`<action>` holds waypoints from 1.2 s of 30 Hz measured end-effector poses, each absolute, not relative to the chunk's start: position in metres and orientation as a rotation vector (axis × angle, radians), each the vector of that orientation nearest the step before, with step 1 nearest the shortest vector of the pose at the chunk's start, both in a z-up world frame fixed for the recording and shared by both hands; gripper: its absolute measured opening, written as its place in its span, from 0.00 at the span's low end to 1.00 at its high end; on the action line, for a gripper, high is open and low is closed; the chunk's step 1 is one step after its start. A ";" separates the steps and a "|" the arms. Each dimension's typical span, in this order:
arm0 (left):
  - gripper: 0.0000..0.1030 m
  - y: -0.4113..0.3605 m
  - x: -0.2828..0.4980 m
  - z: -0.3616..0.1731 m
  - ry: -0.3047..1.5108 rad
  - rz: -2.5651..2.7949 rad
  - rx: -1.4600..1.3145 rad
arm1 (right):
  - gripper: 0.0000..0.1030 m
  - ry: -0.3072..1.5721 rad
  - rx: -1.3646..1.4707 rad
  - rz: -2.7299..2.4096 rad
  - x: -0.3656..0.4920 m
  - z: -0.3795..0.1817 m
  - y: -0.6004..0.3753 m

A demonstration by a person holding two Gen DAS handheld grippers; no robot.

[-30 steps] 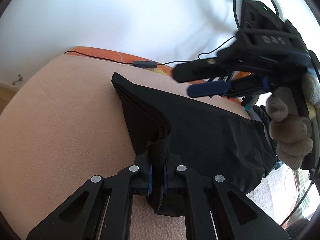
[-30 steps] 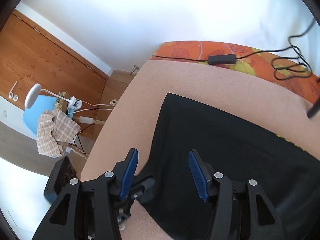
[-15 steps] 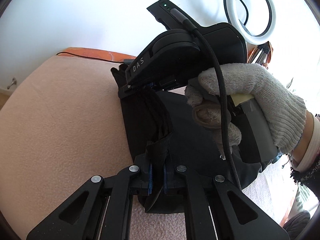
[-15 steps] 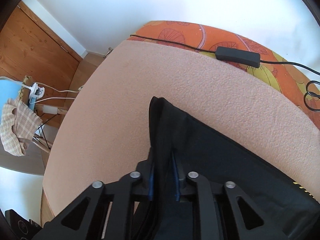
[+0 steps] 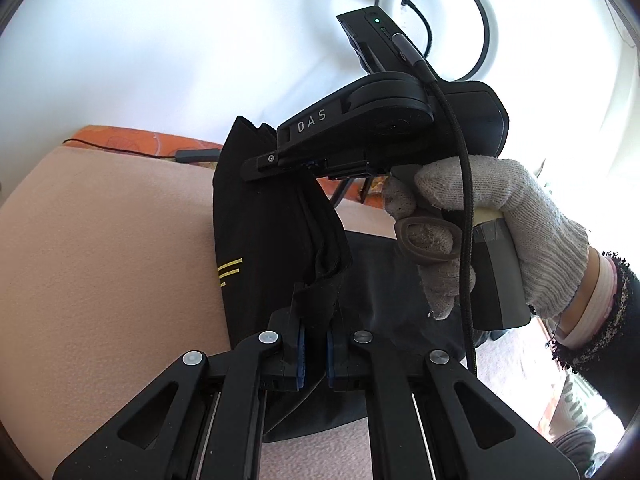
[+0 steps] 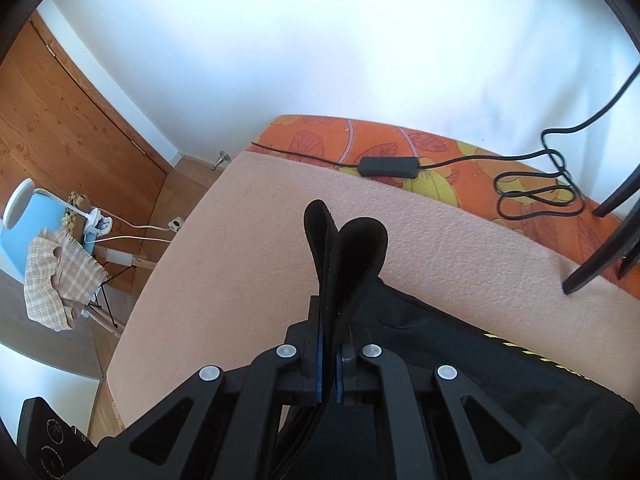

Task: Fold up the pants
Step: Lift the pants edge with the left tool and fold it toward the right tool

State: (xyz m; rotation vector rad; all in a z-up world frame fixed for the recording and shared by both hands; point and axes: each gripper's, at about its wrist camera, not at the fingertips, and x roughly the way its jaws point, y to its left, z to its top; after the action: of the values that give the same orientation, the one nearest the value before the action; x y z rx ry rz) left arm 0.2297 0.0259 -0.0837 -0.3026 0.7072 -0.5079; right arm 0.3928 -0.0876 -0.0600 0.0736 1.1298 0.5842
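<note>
Black pants (image 5: 260,240) with yellow stripes lie on a peach blanket (image 5: 100,260). My left gripper (image 5: 315,354) is shut on the near edge of the pants. My right gripper (image 6: 329,376) is shut on the far corner of the pants (image 6: 348,256) and holds it lifted above the blanket. In the left wrist view the right gripper (image 5: 256,166) shows at the raised corner, held by a gloved hand (image 5: 500,216). The rest of the pants (image 6: 500,392) lies flat to the right.
An orange patterned sheet (image 6: 400,144) runs along the blanket's far edge with a black cable and adapter (image 6: 388,167) on it. A ring light (image 5: 436,20) stands at the wall. A blue chair with a checked cloth (image 6: 56,276) stands on the floor left of the bed.
My right gripper came down onto the far corner of the pants, shut on it and lifted it. My left gripper stayed shut on the near edge and rose slightly.
</note>
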 end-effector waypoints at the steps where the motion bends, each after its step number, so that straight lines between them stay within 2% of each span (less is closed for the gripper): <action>1: 0.05 0.021 0.229 -0.080 0.704 -0.519 -0.302 | 0.01 1.122 0.077 0.576 0.391 -0.055 -0.096; 12: 0.05 -0.048 0.223 -0.061 0.691 -0.630 -0.300 | 0.01 1.086 0.107 0.476 0.381 -0.032 -0.175; 36: 0.05 -0.199 0.231 -0.088 0.792 -0.815 -0.282 | 0.01 1.148 0.118 0.272 0.358 -0.071 -0.320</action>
State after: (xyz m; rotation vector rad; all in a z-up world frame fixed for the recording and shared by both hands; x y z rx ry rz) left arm 0.2310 -0.1993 -0.0883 -0.2823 0.7920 -0.8148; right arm 0.3583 -0.3204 -0.0706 0.1179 1.1483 0.2721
